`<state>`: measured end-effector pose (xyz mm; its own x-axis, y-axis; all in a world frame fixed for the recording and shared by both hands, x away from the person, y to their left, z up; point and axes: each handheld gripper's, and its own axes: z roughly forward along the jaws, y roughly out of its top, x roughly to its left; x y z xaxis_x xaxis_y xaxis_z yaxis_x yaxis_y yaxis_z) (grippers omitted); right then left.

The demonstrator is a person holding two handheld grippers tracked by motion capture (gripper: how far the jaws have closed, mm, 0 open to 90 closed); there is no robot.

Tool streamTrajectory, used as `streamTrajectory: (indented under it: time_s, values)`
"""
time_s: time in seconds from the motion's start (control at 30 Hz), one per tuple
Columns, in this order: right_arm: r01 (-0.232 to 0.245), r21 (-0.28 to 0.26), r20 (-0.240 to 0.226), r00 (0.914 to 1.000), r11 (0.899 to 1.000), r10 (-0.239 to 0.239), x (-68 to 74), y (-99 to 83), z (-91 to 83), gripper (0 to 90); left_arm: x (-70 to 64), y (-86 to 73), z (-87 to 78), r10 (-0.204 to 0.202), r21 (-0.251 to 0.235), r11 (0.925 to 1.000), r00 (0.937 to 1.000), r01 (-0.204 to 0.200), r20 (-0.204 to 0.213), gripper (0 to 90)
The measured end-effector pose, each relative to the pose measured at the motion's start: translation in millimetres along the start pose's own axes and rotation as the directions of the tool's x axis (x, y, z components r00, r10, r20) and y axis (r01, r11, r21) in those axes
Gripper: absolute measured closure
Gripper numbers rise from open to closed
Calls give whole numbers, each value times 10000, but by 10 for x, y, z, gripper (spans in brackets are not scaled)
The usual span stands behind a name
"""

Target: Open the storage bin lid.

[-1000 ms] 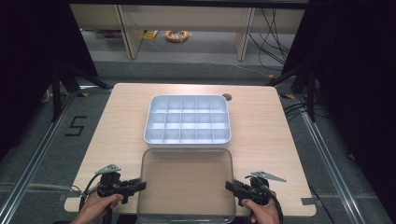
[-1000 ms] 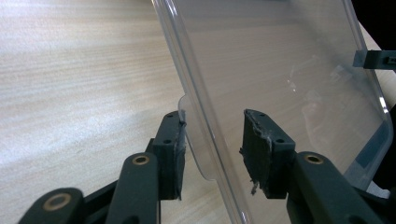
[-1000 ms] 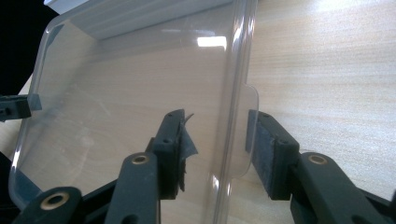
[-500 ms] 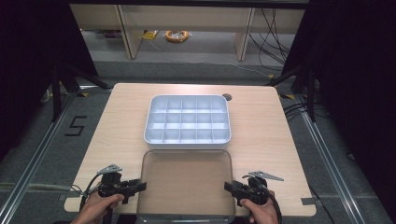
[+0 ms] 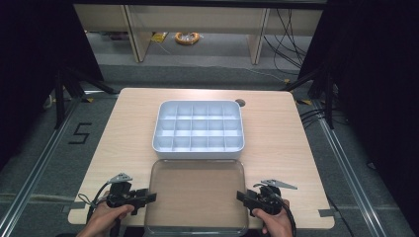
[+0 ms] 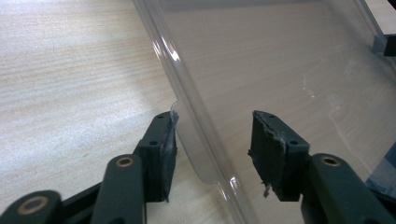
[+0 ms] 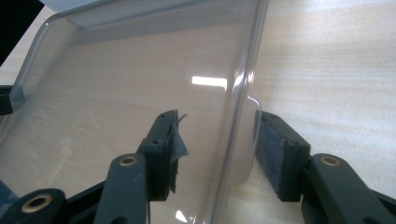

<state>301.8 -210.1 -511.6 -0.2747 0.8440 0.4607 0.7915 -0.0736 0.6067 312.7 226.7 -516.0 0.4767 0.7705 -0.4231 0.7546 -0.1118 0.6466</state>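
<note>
Between the jaws of the left gripper (image 6: 212,149), jaws wide: left rim of the clear lid (image 6: 280,70), w/ its small tab lying against the outer pad. Inner pad well apart from the rim, over the lid's flat; not clamped. Pads frayed at the edges, esp. the inner one.

Over at the right gripper (image 7: 217,151), same story mirrored: jaws wide, straddling the right rim of the lid (image 7: 130,79). Outer pad just beside the rim's tab, maybe brushing it, can't tell for sure. Inner pad apart, above the lid's flat, a loose thread curling off it. Glare patch on the plastic just ahead.

From the high view: left gripper (image 5: 143,197) at the lid's left edge, right gripper (image 5: 244,197) at its right edge, both pointing inward, approx. level w/ each other. Left hand (image 5: 106,217) and right hand (image 5: 274,222) coming in from the bottom, cables trailing back.

Lid (image 5: 197,195) lying flat on the table (image 5: 123,128), near edge of the tabletop, wood grain showing through. Just beyond its far edge: white compartment tray (image 5: 198,150), gridded w/ dividers, mid-table, cells looking bare at this res. Small dark hole (image 5: 240,102) in the tabletop just past the tray's far right corner.
</note>
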Motion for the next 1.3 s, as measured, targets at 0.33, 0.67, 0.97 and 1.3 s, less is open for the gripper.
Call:
streamTrajectory:
  time_s: [0.33, 0.67, 0.97, 1.3]
  values:
    - [340, -168, 27, 9994, 9993, -340, -34, 26, 22, 480, -16, 18, -1, -275, -78, 9996, 9996, 275, -51, 382]
    - [-499, -1026, 209, 9984, 9935, 523, -108, 111, -119, 441, 23, 61, -97, -296, -663, 9974, 9992, 277, -276, 339]
    - [251, -1629, 340, 9992, 9863, -198, -168, 155, -140, 400, 0, 67, -116, -230, -876, 9959, 9997, 222, -87, 315]
    - [638, -1870, 544, 9970, 9803, -545, -164, 163, -204, 348, -3, 87, -120, -138, -1072, 9941, 9994, 170, 305, 241]
